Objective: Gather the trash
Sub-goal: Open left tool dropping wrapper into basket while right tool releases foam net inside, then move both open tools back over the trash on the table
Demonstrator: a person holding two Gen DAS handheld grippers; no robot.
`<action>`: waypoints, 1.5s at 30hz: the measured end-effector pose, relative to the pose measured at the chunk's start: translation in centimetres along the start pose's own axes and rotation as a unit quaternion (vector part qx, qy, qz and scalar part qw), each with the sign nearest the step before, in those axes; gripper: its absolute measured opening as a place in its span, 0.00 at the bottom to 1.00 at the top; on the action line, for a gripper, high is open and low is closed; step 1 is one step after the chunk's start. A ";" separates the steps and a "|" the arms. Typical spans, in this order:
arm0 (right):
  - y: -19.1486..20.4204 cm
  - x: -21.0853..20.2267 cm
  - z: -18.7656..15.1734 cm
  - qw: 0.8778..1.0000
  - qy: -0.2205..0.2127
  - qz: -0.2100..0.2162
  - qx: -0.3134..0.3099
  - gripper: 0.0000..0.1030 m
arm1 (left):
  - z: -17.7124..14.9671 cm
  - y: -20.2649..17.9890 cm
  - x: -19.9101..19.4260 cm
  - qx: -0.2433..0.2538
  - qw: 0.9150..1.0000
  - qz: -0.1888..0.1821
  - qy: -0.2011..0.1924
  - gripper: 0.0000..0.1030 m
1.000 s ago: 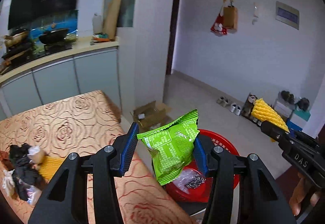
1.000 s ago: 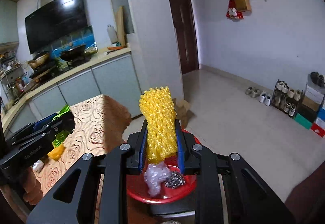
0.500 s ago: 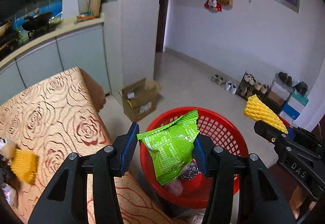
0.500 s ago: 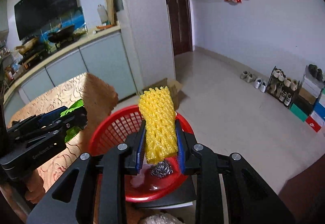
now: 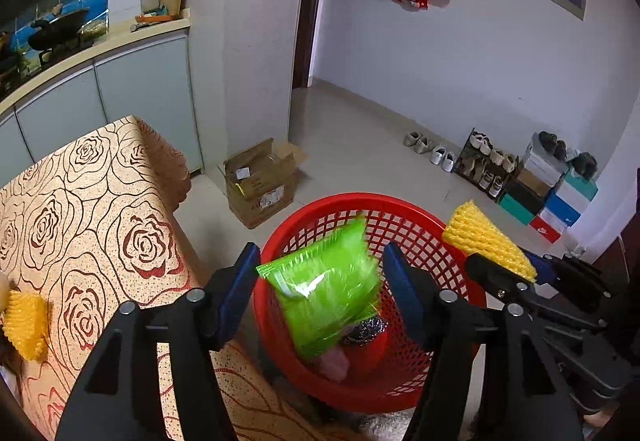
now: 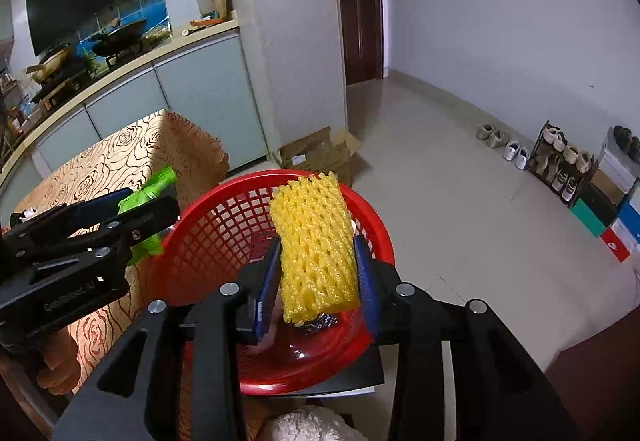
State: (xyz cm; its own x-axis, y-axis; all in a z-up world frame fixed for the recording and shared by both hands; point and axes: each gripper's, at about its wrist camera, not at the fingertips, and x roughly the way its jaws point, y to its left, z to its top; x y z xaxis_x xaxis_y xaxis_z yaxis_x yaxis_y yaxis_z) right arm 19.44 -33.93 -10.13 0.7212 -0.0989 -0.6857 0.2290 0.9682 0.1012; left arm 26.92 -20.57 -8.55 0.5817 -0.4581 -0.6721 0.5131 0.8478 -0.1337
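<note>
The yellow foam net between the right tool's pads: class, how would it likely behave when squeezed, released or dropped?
The yellow foam net is an open mesh, so it probably squashes easily and springs back. It looks very light for its bulk, so as the right tool opens above the red basket it should fall softly without breaking. Its flat, bumpy shape seems unlikely to roll.

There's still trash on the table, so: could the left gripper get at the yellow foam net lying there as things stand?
Probably yes. The foam net lies in the open on the table, with nothing over it. The left gripper is over the red basket, jaws opening, the green packet loose between them, so it is about free.
</note>
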 end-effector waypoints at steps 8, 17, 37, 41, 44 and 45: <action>0.0 -0.2 -0.3 1.000 0.001 0.004 0.002 0.43 | 0.2 0.1 -1.3 0.003 1.000 -0.003 -0.009 0.66; 0.2 -0.8 0.0 1.000 -0.010 -0.003 0.003 0.59 | 0.6 1.7 -4.6 -0.011 0.999 0.019 -0.043 0.70; 3.1 -5.8 1.3 0.997 -0.070 0.021 -0.006 0.60 | -0.5 5.2 -12.5 -0.033 0.990 0.076 -0.110 0.74; 4.3 -6.5 1.3 0.996 -0.076 0.036 -0.014 0.60 | -1.0 6.5 -14.2 -0.049 0.987 0.094 -0.119 0.74; 5.6 -7.1 1.3 0.995 -0.079 0.052 -0.022 0.60 | -1.8 7.7 -15.5 -0.062 0.984 0.110 -0.124 0.75; 6.1 -7.4 1.3 0.995 -0.081 0.059 -0.025 0.60 | -2.1 8.0 -15.9 -0.065 0.983 0.114 -0.125 0.76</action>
State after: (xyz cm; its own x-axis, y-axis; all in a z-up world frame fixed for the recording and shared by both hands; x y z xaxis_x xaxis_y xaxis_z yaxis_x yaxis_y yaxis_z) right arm 16.36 -27.56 -3.52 0.8382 -0.0156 -0.5451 0.1060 0.9852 0.1348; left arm 20.47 -5.90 -0.41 0.8174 -0.2890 -0.4983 0.2755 0.9558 -0.1025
